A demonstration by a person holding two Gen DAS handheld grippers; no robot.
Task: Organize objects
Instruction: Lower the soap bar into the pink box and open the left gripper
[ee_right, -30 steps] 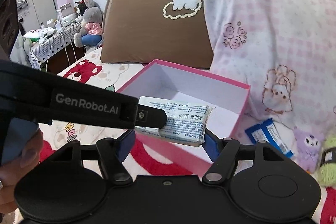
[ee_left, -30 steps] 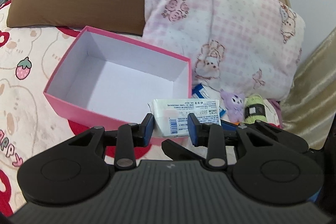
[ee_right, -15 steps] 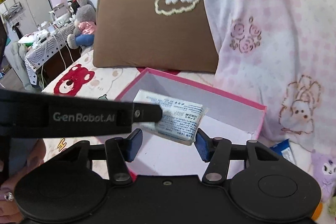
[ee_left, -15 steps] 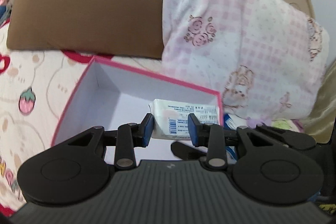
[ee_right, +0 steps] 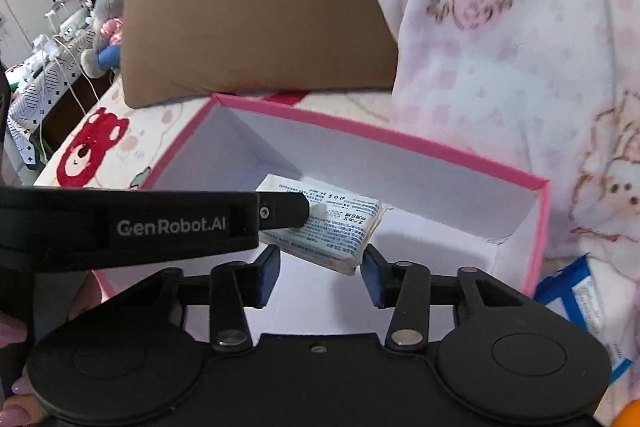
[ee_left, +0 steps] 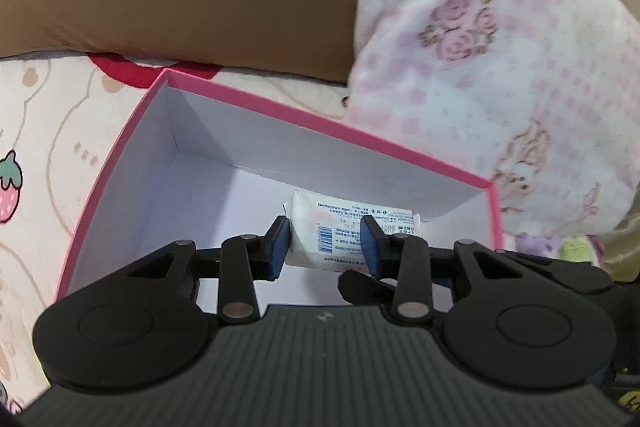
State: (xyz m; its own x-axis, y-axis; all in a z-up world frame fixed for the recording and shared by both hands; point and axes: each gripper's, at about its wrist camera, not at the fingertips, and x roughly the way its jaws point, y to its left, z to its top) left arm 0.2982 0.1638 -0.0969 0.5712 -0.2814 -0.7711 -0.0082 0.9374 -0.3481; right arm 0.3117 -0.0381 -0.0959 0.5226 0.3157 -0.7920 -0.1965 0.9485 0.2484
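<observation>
Tissue pack (ee_left: 344, 231) clamped in left gripper (ee_left: 325, 243) jaws, hanging over pink box (ee_left: 320, 125) interior. Right gripper (ee_right: 322, 269) jaws spread, empty. Risk: release from height, pack tumbles onto its edge.

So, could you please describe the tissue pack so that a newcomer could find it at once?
Start at the brown pillow on the bed; in front of it sits an open pink box with a white inside. Over the box, the left gripper holds the tissue pack: a small white soft packet with a blue barcode and fine print, unlike the blue wrapper outside the box.
</observation>
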